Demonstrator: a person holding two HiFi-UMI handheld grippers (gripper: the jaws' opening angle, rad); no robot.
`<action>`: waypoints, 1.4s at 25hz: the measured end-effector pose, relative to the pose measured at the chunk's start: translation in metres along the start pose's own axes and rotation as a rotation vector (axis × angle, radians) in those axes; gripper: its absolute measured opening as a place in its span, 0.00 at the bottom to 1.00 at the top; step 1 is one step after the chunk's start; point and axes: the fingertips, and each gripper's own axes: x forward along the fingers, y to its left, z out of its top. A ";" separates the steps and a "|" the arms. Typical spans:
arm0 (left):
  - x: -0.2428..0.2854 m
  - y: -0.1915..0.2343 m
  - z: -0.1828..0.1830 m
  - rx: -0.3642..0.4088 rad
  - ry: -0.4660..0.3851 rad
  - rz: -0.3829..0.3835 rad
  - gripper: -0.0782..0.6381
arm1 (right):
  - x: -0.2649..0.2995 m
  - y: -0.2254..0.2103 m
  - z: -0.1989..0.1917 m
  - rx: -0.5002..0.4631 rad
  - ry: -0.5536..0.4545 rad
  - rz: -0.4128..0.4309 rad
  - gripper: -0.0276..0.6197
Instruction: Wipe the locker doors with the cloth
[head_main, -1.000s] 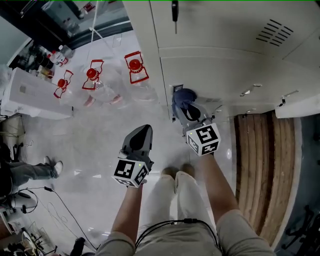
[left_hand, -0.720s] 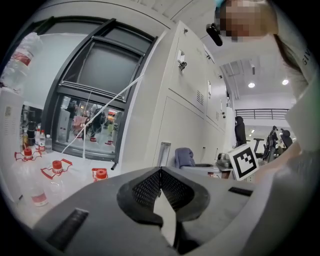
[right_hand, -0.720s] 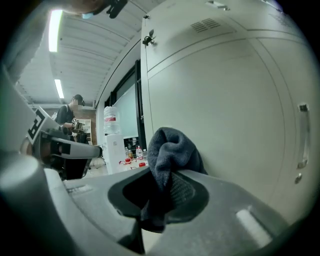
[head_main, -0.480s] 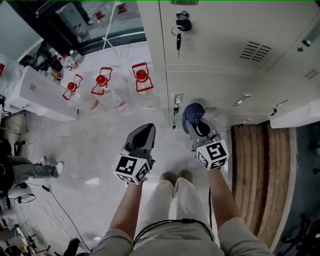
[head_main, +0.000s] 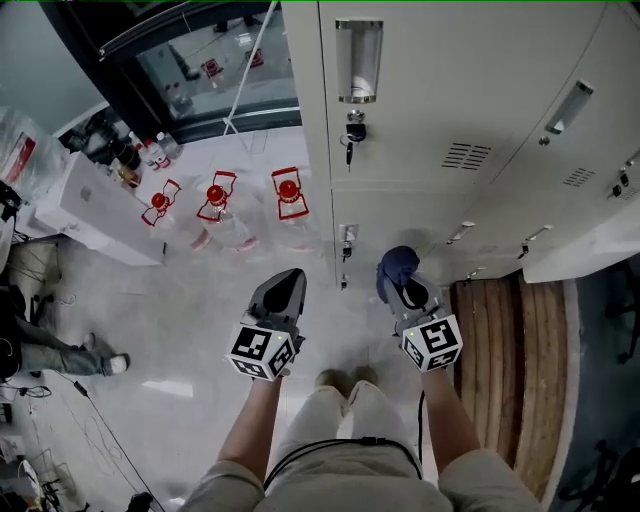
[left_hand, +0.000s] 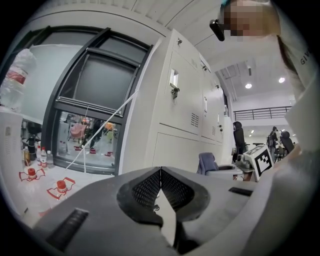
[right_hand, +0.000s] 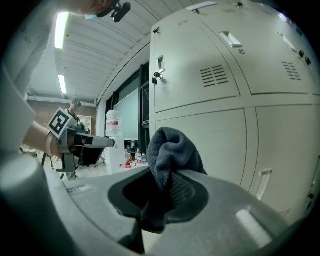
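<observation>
A bank of pale grey locker doors (head_main: 450, 110) fills the upper right of the head view and the right half of the right gripper view, as locker doors (right_hand: 225, 100). My right gripper (head_main: 398, 275) is shut on a dark blue cloth (head_main: 397, 264), held low in front of the lower doors without clearly touching them. The bunched cloth (right_hand: 172, 150) sticks up between the jaws. My left gripper (head_main: 284, 285) hangs over the floor to the left, shut with nothing in it; its jaws meet at the tips (left_hand: 160, 170). A key (head_main: 352, 130) hangs in an upper door's lock.
Three large water bottles (head_main: 220, 205) with red handles stand on the floor left of the lockers. A white counter (head_main: 100, 210) with small bottles lies further left. A wooden bench (head_main: 510, 370) sits at the right. Another person's leg (head_main: 60, 355) and cables are at the left edge.
My head view has tilted up, so more of the upper locker doors shows. Both grippers sit lower in the frame; the right one, still gripping the cloth, has drifted slightly right.
</observation>
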 end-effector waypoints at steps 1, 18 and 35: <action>-0.001 -0.003 0.006 -0.001 -0.003 -0.001 0.11 | -0.006 0.000 0.005 -0.006 0.003 0.001 0.13; -0.012 -0.052 0.095 -0.028 -0.072 -0.042 0.11 | -0.078 -0.005 0.104 -0.016 -0.087 -0.017 0.13; -0.010 -0.066 0.120 0.010 -0.036 -0.071 0.11 | -0.119 -0.022 0.147 -0.055 -0.112 -0.082 0.13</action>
